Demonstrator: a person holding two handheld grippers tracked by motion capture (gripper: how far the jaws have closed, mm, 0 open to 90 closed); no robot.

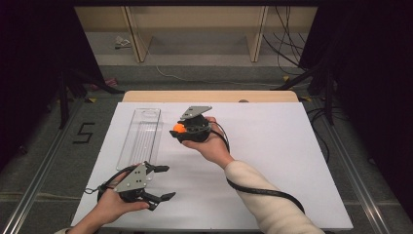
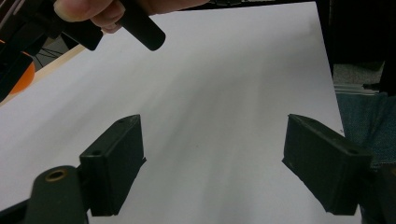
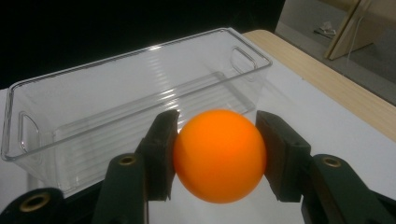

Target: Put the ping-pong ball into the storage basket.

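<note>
Right tongs [image 3: 217,158] clamp the orange ball [image 3: 219,155] by its sides, raised just at 3 o'clock of the clear bin [image 3: 116,79], likely for dropping in; left tongs [image 2: 212,163] idle apart over the worktop [image 2: 224,84].

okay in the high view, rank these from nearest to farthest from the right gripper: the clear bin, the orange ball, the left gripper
1. orange ball: clamped in the right gripper.
2. clear bin: just left of it on the white table.
3. left gripper: near the table's front edge, jaws apart.
</note>
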